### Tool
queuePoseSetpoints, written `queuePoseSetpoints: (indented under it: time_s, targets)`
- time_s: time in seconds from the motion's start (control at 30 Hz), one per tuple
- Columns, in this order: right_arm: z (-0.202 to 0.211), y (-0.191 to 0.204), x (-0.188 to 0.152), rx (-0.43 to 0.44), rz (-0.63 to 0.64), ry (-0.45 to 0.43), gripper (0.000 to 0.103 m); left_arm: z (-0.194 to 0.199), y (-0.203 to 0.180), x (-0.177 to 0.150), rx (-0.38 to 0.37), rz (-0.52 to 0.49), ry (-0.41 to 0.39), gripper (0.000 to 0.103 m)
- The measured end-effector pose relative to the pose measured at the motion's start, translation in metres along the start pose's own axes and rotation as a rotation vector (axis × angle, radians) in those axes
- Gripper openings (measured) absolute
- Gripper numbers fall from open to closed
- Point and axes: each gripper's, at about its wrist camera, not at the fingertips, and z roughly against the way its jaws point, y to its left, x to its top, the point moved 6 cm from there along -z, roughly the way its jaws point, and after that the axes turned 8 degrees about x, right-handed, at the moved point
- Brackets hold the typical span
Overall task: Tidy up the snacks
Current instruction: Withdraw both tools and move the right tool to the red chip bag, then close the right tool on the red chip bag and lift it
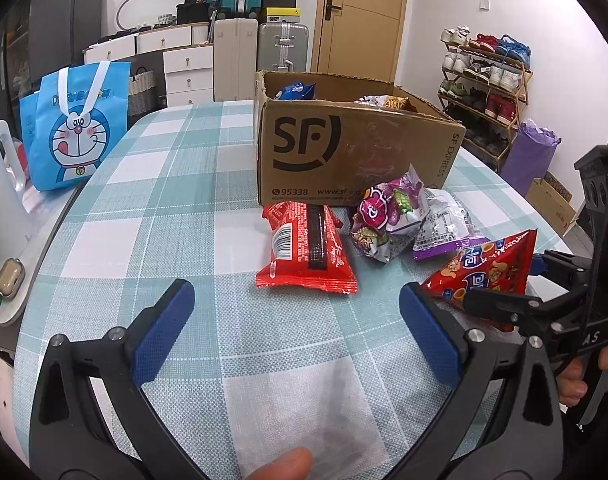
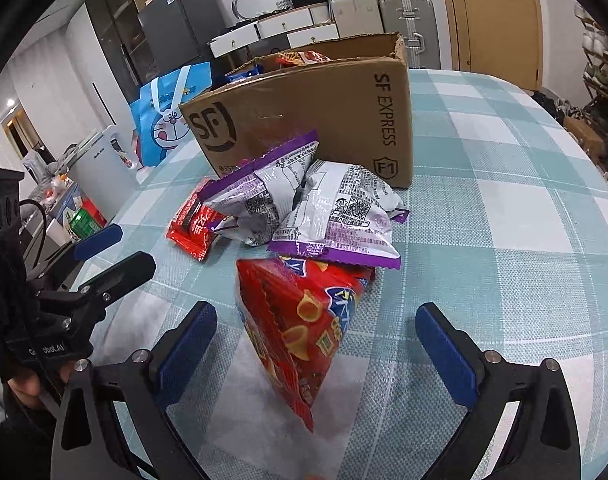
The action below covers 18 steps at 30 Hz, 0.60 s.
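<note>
On a counter (image 1: 175, 208) covered with a teal and white checked cloth stands an open cardboard box (image 1: 344, 148) printed with "SF", set toward the far edge, with a few snack packs showing inside it. In front of the box lie loose snacks: a flat red pack (image 1: 306, 252) with its barcode side up, a crumpled purple and silver bag (image 1: 388, 216) just beside it, and a second purple-edged bag (image 2: 336, 220) leaning against the first, as the right wrist view shows. Nearer the front edge lies a red triangular snack bag (image 2: 299, 328), its far corner tucked under the purple-edged bag. The right claw (image 2: 316, 344) has its blue pads spread wide on either side of this triangular bag, and neither pad presses on it; the bag rests on the cloth between them. The left claw (image 1: 295, 320) is also spread wide with only bare cloth between its pads, and it sits over the near part of the counter, short of the flat red pack. Beyond the counter's left edge a blue cartoon tote bag (image 1: 75, 128) stands upright.
</note>
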Motion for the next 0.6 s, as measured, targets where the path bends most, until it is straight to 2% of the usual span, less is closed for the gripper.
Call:
queuePoseSetpoints:
  time_s: [0.1,0.3,0.6]
  targets:
    - [-0.007,0.005,0.003,-0.012,0.026,0.017,0.083,0.000,0.000,0.000,0.001,0.000,0.000,0.102]
    - [-0.008,0.010,0.001,-0.012,0.054,0.020,0.078,-0.001,0.001,-0.001,0.000,0.001,0.002,0.102]
    - [-0.001,0.014,-0.004,0.026,0.068,-0.007,0.053,-0.001,0.001,-0.001,-0.001,0.000,0.004,0.102]
